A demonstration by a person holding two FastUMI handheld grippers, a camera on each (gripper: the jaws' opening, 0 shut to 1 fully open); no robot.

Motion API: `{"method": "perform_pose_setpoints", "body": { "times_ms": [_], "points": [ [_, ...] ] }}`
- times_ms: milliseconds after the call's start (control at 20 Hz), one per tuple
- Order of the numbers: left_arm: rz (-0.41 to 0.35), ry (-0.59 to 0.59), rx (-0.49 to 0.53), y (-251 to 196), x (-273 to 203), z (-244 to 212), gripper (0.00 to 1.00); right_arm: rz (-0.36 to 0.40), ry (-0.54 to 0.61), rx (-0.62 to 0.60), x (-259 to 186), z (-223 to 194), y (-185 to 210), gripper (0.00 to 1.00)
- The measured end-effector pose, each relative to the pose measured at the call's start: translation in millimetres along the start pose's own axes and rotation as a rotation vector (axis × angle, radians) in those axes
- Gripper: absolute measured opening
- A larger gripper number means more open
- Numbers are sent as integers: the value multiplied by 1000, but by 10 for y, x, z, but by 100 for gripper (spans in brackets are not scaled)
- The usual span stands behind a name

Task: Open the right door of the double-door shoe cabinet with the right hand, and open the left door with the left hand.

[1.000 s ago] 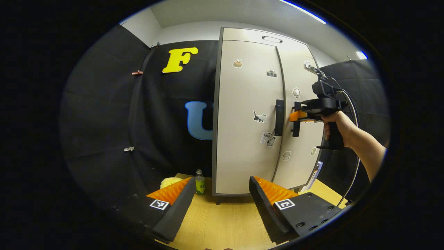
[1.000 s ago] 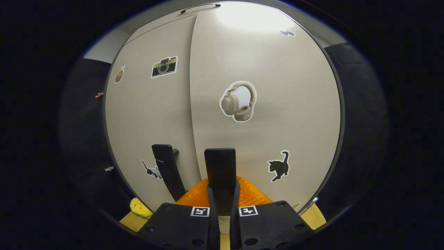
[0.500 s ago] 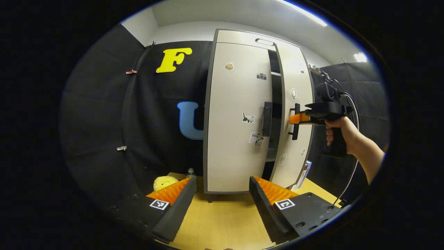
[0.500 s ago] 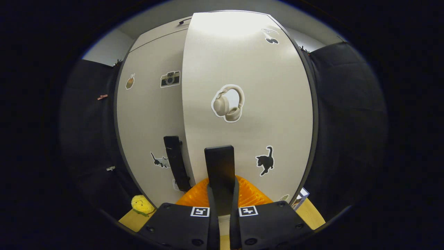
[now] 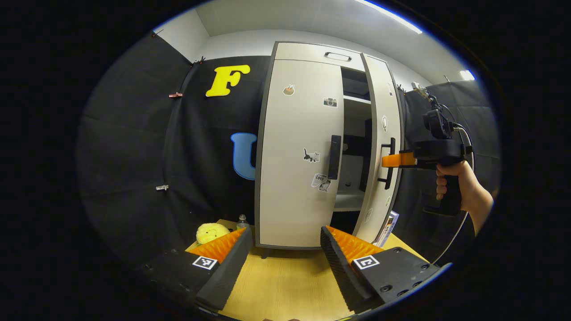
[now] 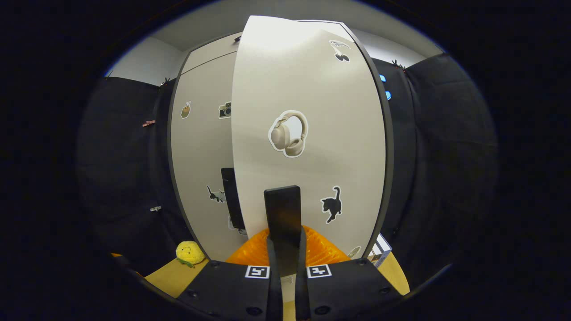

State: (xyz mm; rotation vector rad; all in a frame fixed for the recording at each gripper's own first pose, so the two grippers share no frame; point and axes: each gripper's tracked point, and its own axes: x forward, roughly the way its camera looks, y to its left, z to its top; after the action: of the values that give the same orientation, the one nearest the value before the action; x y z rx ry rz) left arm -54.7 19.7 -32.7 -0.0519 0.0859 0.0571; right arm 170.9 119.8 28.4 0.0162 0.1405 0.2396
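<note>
Right gripper view: right gripper (image 6: 285, 249) pinching right door handle (image 6: 282, 214), right door (image 6: 308, 133) swung ajar; left gripper (image 5: 283, 252) spread wide, left door (image 5: 296, 156) at 12 o'clock.

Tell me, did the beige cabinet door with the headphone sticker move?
Yes. The beige right door with the headphone sticker swung outward, away from the shut beige left door, opening a dark gap between them. The right gripper grips its black bar handle.
</note>
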Motion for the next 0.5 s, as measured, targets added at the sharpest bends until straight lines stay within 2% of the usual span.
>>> {"method": "perform_pose_setpoints", "body": {
  "times_ms": [500],
  "points": [
    [20, 24, 16, -344, -73, -67, 95, 34, 0, 24, -265, 8, -183, 15]
  ]
}}
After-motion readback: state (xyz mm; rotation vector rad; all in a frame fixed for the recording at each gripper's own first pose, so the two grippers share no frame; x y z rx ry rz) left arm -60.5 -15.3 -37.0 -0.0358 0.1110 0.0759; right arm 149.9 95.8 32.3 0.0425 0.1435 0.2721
